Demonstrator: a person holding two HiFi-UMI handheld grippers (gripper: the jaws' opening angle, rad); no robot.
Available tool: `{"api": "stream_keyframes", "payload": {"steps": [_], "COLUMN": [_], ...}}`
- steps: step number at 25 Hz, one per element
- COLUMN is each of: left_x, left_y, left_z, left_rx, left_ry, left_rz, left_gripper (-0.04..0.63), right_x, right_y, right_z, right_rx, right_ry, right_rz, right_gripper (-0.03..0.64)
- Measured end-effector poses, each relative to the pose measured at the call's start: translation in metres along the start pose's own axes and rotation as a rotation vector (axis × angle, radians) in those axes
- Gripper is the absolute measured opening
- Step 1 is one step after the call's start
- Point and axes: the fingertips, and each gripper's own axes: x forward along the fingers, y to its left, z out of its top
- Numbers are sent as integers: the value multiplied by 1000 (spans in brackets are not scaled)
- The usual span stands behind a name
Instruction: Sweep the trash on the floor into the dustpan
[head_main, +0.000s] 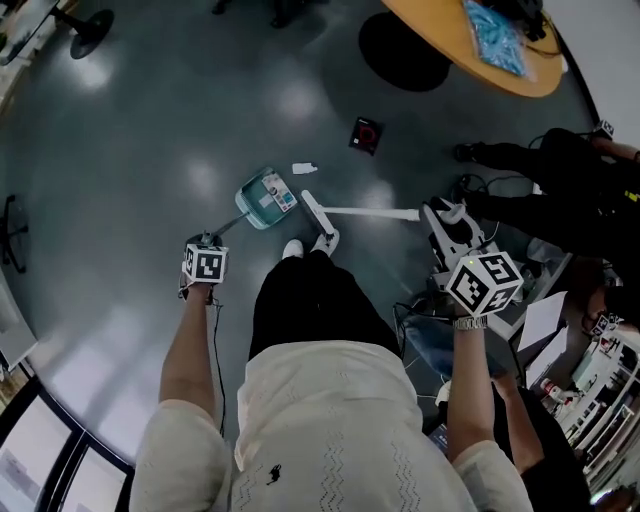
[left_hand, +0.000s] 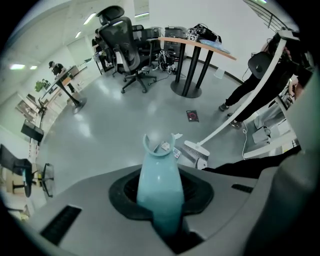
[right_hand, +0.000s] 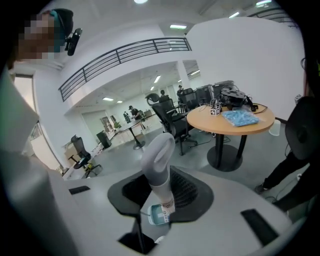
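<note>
Teal dustpan (head_main: 268, 198) sits flat on the floor (head_main: 150, 150) just ahead of the person's feet, mouth facing away from them. Its long handle runs back up into the left gripper (left_hand: 159, 200), whose jaws are clenched on it. Judgement: gripping the handle's top lets the pan be steadied without bending down.

1 white scrap (head_main: 304, 168) lies on the floor just beyond the pan's far rim. 1 dark packet (head_main: 366, 135) lies farther out, well apart from the pan. Whether anything is in the pan already, I cannot tell.

Broom (head_main: 370, 212): head down beside the pan's right edge, near the scrap; the white stick slants up to the right gripper (right_hand: 159, 190), jaws clamped round its grey end. Judgement: head is set to drag the scrap pan-ward.

Pose: left forearm low and forward; right forearm out to the side, gripper raised, pointing across the room.
</note>
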Motion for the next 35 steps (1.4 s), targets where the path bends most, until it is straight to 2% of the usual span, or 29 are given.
{"api": "stream_keyframes", "payload": {"steps": [6, 8, 12, 17, 24, 29, 32, 35], "left_x": [9, 12, 20, 33, 44, 53, 58, 60], "left_y": [19, 28, 44, 61, 79, 86, 95, 101], "left_z": [60, 74, 108, 141, 158, 150, 137, 137], "left_rx": [151, 173, 240, 362, 447, 450, 438, 420], "left_ry": [-3, 4, 3, 20, 36, 49, 84, 77], "left_rz": [-9, -19, -33, -77, -125, -144, -151, -156], "left_gripper": [91, 91, 91, 91, 91, 91, 91, 91], "right_x": [-11, -5, 43, 105, 149, 156, 161, 168], "right_y": [-58, -60, -46, 16, 104, 134, 147, 158], "right_z": [16, 14, -5, -25, -32, -16, -8, -8], "right_rx": [25, 18, -38, -100, 20, 168, 173, 156], "right_ry": [-85, -91, -43, 33, 34, -29, -29, 1], "right_rz": [-174, -226, -239, -196, -87, -39, -3, 34], "right_gripper": [114, 114, 115, 118, 124, 127, 129, 129]}}
